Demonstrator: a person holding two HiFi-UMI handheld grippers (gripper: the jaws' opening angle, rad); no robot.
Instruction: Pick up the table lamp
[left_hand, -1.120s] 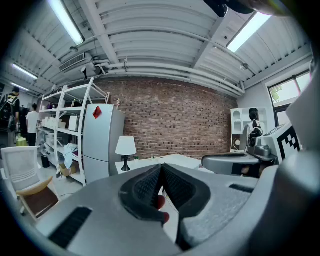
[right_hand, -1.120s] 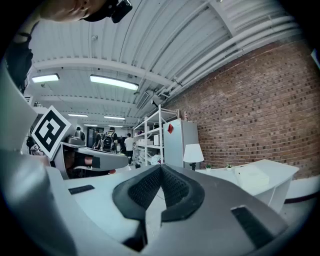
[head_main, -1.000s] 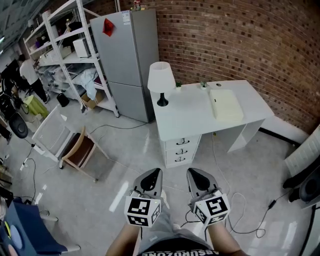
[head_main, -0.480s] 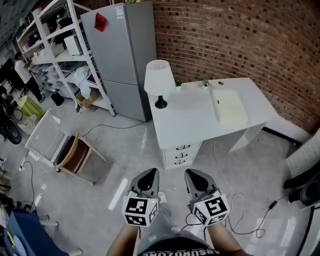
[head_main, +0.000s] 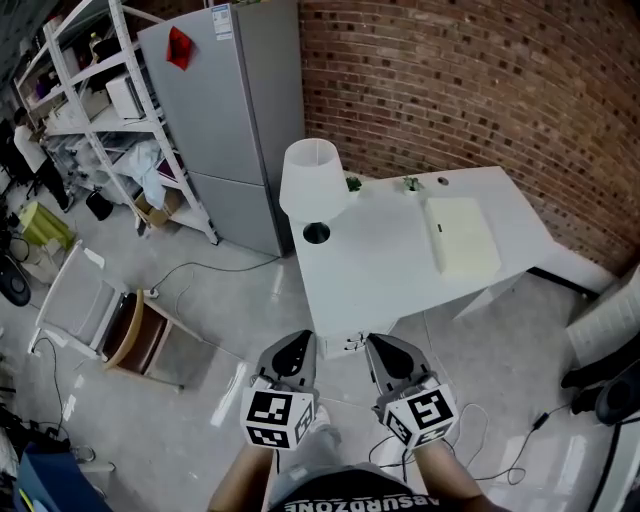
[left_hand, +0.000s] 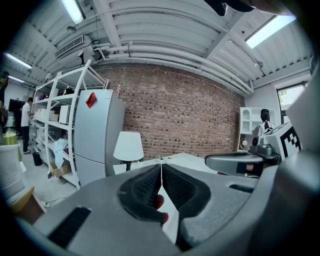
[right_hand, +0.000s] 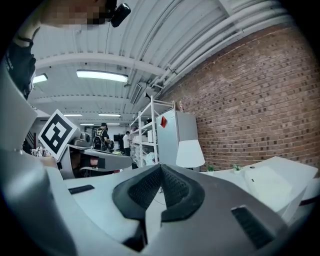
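The table lamp (head_main: 311, 183) has a white shade and a black base. It stands on the far left corner of a white desk (head_main: 380, 270), and also appears as the lamp (left_hand: 128, 147) in the left gripper view and the lamp (right_hand: 190, 154) in the right gripper view. Both grippers hang side by side in front of the desk, well short of the lamp. My left gripper (head_main: 298, 351) is shut with nothing in it, and so is my right gripper (head_main: 383, 351). In their own views the left gripper (left_hand: 161, 176) and the right gripper (right_hand: 160, 181) show their pads pressed together.
A cream pad (head_main: 462, 236) lies on the desk's right half, and small plants (head_main: 409, 184) stand at its back edge by the brick wall. A grey fridge (head_main: 235, 120) and white shelving (head_main: 95, 110) stand left. A wooden chair (head_main: 135, 335) and cables (head_main: 200, 275) lie on the floor.
The view has moved toward the desk: the desk and lamp sit lower and larger in the head view. Both grippers stay shut side by side.
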